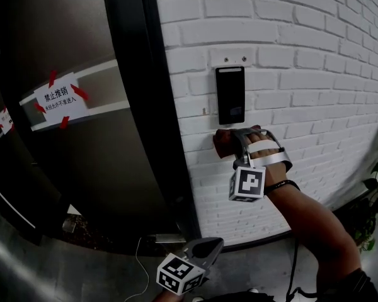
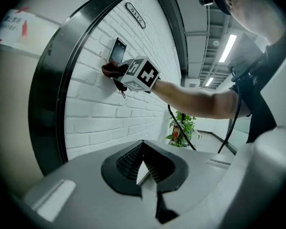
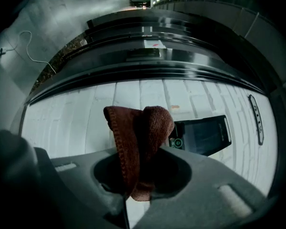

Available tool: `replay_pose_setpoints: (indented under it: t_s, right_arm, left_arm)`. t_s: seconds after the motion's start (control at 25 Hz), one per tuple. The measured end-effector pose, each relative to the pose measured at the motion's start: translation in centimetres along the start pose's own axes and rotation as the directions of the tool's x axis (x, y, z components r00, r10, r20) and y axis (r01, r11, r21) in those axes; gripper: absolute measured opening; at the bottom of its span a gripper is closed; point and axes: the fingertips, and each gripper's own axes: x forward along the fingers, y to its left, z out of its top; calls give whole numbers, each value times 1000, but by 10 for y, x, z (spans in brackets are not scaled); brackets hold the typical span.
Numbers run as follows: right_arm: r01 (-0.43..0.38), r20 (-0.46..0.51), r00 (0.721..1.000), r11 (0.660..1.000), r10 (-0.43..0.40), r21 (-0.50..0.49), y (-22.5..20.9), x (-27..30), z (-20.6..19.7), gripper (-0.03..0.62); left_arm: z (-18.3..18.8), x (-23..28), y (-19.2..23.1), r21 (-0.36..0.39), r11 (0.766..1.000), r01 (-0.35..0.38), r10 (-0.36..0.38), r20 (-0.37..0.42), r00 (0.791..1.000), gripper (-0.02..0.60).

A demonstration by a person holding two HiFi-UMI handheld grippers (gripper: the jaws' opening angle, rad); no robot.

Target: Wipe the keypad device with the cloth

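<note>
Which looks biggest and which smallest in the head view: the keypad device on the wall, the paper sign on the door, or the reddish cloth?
1. keypad device and paper sign: about alike, too close to rank.
2. cloth: smallest, though partly hidden.

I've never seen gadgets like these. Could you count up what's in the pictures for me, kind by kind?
Grippers: 2, the left gripper and the right gripper
Cloth: 1, brown, clamped in the right gripper
Keypad device: 1, on the brick wall
Paper signs taped on the door: 2
Potted plant: 1
Total: 7
</note>
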Motion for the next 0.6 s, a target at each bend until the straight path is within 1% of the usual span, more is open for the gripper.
replay_pose_setpoints:
  t_s: [0.28,0.4,0.6]
  right_arm:
    - [-18,21,1000,1000,18,1,2,-13,7,54]
    - [-12,35,999,1000,12,0,-5,-25,9,54]
    - [58,57,997,998,-58,3,-42,-42,16,53]
  left_arm:
    - [-2,-2,4,-5,1000,-5,5,-5,1000,17]
    - [-3,-2,4,-3,1000,-3,3,-9,1000,17]
    - [-1,-1,5,2,1000,2,-2,-7,1000,17]
